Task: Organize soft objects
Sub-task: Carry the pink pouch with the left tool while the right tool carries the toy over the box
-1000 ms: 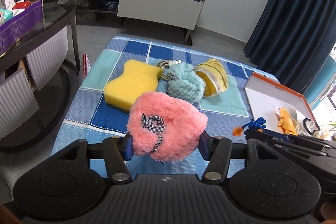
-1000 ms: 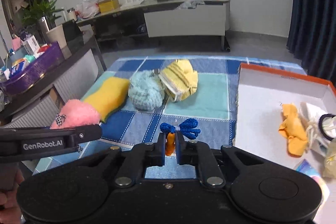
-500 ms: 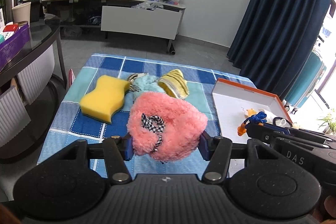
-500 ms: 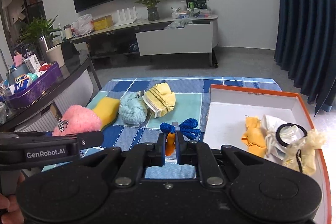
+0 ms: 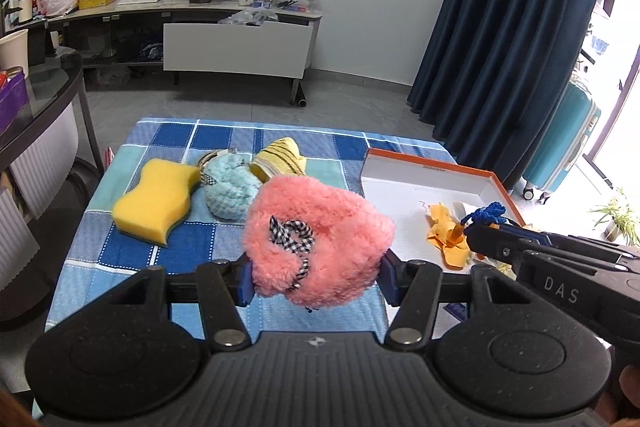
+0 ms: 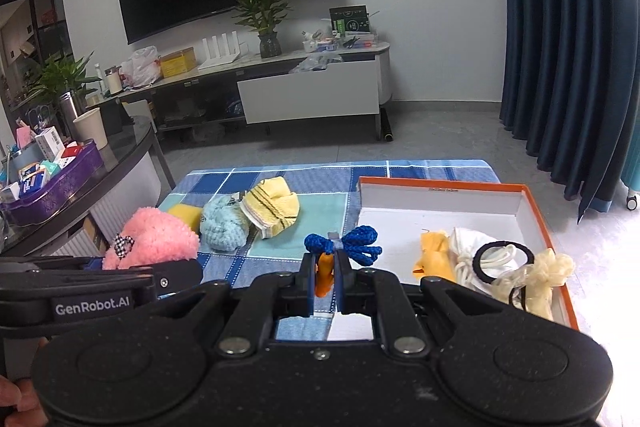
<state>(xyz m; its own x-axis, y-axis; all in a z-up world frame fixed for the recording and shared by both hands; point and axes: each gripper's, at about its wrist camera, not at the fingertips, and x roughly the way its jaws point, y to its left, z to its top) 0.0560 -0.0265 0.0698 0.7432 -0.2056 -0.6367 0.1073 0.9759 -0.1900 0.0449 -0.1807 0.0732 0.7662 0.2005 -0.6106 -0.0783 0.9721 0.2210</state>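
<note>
I am carrying the pink pouf [image 5: 316,247] squeezed in my left gripper [image 5: 316,281] and the blue cord [image 6: 346,243] pinched in my right gripper [image 6: 324,281] above the cloth near the box [image 6: 536,203]; the cord, barely caught, is risking slipping out.

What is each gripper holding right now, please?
Left gripper: closed on the pink fluffy toy.
Right gripper: closed on the small orange piece with a blue cord bow.
</note>
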